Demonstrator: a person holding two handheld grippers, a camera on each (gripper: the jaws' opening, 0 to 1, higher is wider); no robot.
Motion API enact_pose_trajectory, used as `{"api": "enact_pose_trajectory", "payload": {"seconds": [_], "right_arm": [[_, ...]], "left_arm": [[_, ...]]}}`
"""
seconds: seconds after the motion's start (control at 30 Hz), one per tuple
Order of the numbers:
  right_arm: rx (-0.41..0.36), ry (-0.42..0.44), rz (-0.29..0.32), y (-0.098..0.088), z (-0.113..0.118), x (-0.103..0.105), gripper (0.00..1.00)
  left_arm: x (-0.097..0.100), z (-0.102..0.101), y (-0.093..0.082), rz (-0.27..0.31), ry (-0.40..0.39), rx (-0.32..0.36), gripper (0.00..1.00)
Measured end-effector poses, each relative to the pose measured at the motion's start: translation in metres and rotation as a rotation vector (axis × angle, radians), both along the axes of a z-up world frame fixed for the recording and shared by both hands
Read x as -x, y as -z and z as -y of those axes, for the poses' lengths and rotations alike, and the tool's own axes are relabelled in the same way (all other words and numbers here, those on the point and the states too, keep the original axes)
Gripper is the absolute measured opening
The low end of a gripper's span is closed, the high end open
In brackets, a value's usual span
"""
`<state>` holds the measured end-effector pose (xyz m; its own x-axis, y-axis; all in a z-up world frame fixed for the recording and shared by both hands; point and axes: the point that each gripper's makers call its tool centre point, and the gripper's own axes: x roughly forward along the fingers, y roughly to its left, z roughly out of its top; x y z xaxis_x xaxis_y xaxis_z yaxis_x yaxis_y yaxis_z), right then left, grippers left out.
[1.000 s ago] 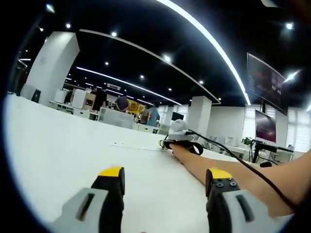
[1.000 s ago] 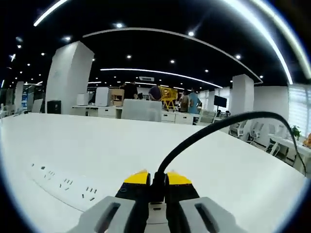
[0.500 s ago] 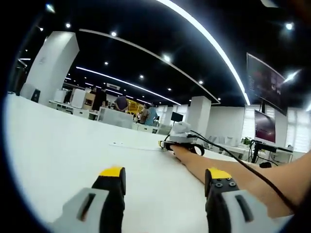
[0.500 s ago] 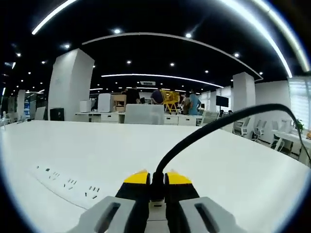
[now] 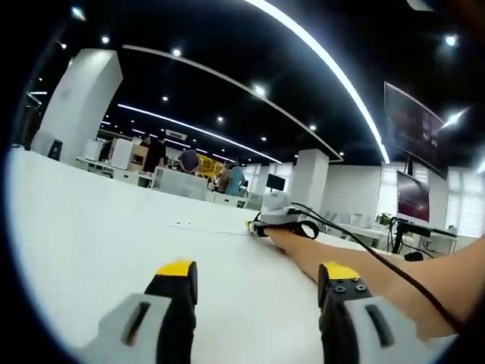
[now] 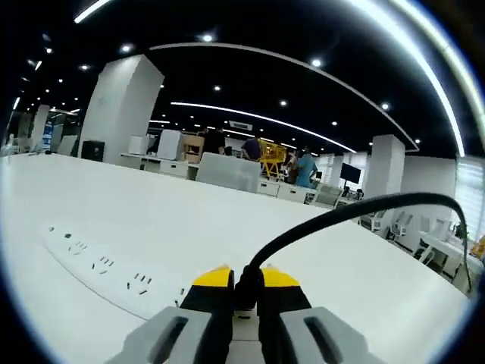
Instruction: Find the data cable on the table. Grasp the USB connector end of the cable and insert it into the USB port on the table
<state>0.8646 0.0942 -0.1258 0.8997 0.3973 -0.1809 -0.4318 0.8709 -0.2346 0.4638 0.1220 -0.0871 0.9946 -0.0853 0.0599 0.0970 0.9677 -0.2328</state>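
Right gripper jaws pinch the black data cable, arcing rightward; a flat white socket strip, perhaps bearing USB ports, lies left. Left gripper jaws spread, a forearm crossing beyond

One cable, one power strip.

Left gripper view: white pillar standing at ten o'clock. Long ceiling light strip running from twelve towards three. Large dark screen hanging at two o'clock, smaller screen sitting below it at three. People standing by far desks, ten o'clock, near centre.

Right gripper view: broad pillar rising at ten o'clock. Yellow cart showing at twelve, person in blue top standing just beside it at one. Second pillar standing at three.
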Motion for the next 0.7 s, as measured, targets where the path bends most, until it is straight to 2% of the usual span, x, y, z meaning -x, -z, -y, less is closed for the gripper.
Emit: {"api": "enact_pose_trajectory", "payload": {"seconds": [0.03,0.07,0.13,0.43,0.47,0.6,0.67,0.7], "right_arm": [[-0.111,-0.008,-0.038,0.002,-0.002,0.006,0.12],[-0.170,-0.023,-0.075,0.003,-0.001,0.007,0.12],[-0.120,-0.015,-0.071,0.002,0.003,0.003,0.12],[-0.057,-0.019,-0.063,0.011,0.002,0.003,0.12],[-0.017,-0.020,-0.074,0.013,0.002,0.003,0.12],[-0.092,-0.023,-0.090,0.014,0.004,0.011,0.13],[-0.162,-0.015,-0.091,0.012,0.006,0.005,0.13],[-0.168,-0.006,-0.112,0.013,0.006,0.000,0.13]], "left_arm": [[-0.002,-0.001,0.001,0.000,0.001,-0.001,0.65],[-0.004,-0.002,0.001,-0.001,0.001,-0.002,0.64],[-0.005,-0.003,0.002,-0.003,0.002,-0.006,0.64],[-0.006,-0.001,0.004,-0.007,0.005,-0.016,0.64],[-0.005,0.000,0.005,-0.008,0.005,-0.019,0.64],[-0.004,0.001,0.005,-0.008,0.007,-0.023,0.63],[-0.004,0.002,0.006,-0.008,0.007,-0.022,0.63],[-0.004,0.002,0.006,-0.008,0.007,-0.021,0.63]]}}
